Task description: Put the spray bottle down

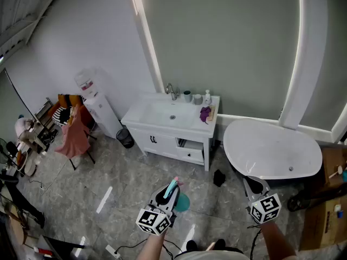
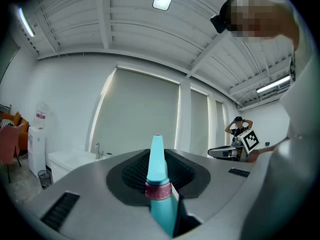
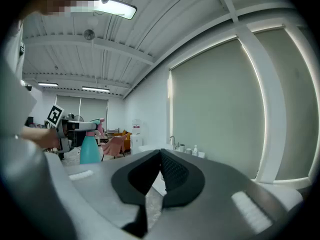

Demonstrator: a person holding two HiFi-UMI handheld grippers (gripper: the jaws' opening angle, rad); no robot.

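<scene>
- Head view: the left gripper [image 1: 169,190] is holding a teal spray bottle [image 1: 181,202] up over the tiled floor [image 1: 124,180]. It is doing so well short of the white sink cabinet [image 1: 162,135]. The right gripper [image 1: 254,186] is hovering in front of the white bathtub [image 1: 271,150].
- Left gripper view: the jaws are standing only partly open and pinching the bottle around its pink collar [image 2: 158,190]. The bottle's teal top is sticking up between them.
- Right gripper view: the jaws are meeting at their tips, with nothing between them. Off to the left, the bottle is hanging upright from the other gripper.
</scene>
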